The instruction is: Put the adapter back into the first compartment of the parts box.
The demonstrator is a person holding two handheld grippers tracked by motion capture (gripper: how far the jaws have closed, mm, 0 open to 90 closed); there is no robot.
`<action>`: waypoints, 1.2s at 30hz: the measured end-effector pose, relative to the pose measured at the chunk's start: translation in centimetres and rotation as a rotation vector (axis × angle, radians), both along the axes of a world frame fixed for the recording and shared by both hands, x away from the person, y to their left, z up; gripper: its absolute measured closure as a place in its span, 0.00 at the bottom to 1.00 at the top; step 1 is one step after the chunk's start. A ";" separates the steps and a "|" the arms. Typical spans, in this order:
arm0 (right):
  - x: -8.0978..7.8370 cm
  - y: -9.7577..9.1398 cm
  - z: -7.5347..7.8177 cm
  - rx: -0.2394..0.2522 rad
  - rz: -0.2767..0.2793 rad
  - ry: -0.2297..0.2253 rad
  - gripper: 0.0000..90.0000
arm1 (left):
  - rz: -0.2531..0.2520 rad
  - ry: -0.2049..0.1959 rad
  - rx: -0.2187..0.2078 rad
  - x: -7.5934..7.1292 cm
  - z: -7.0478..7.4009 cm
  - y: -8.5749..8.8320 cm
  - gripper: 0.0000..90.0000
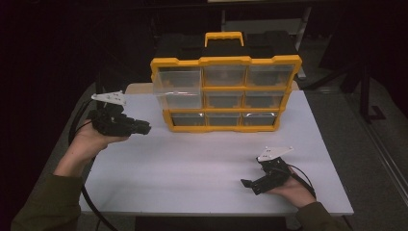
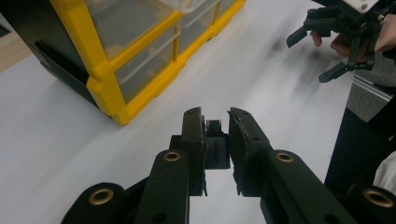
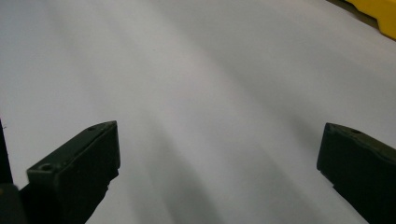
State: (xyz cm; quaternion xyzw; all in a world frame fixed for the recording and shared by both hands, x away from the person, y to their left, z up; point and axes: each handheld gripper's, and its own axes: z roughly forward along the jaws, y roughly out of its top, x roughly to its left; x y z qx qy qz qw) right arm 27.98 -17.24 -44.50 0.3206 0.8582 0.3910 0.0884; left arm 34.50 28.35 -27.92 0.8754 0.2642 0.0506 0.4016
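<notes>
Left gripper [image 2: 215, 122], at the left of the high view, pinches a small black block [image 2: 217, 148] between its jaws. One clear drawer [image 1: 177, 82] juts from the yellow organizer's [image 1: 226, 94] top-left corner, up and right of it. Right gripper [image 1: 251, 185], jaws wide and empty, sits far off at lower right.

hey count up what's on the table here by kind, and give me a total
Organizer: 1
Clear drawers: 9, with the top left one pulled out
Claws: 2, left and right
Small black part in the left claw: 1
Total: 13
</notes>
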 end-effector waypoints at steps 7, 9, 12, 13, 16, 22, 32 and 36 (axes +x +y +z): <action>0.0 0.0 0.0 -0.001 0.000 0.001 0.00 | -0.008 -0.009 0.000 0.3 1.7 0.2 0.85; 0.0 0.0 0.0 -0.001 0.001 0.000 0.00 | -0.008 -0.010 0.000 0.3 2.0 0.2 0.85; 0.0 0.0 0.0 -0.001 0.000 0.000 0.00 | -0.018 -0.004 -0.013 0.5 2.7 0.3 0.85; 0.0 0.0 0.0 -0.001 0.000 0.000 0.00 | -0.020 -0.006 -0.013 0.6 2.9 0.3 0.85; 0.0 0.0 0.0 -0.001 0.000 0.001 0.00 | -0.025 -0.008 -0.018 0.7 3.6 0.3 0.85; 0.0 0.0 0.0 -0.001 0.000 0.001 0.00 | -0.031 -0.015 -0.016 0.9 4.7 0.4 0.85; 0.0 0.0 0.0 -0.001 0.000 0.002 0.00 | -0.035 -0.056 -0.013 1.2 8.0 0.5 0.85; 0.0 0.0 0.0 0.001 -0.001 0.004 0.00 | -0.037 -0.069 -0.012 1.3 9.1 0.4 0.85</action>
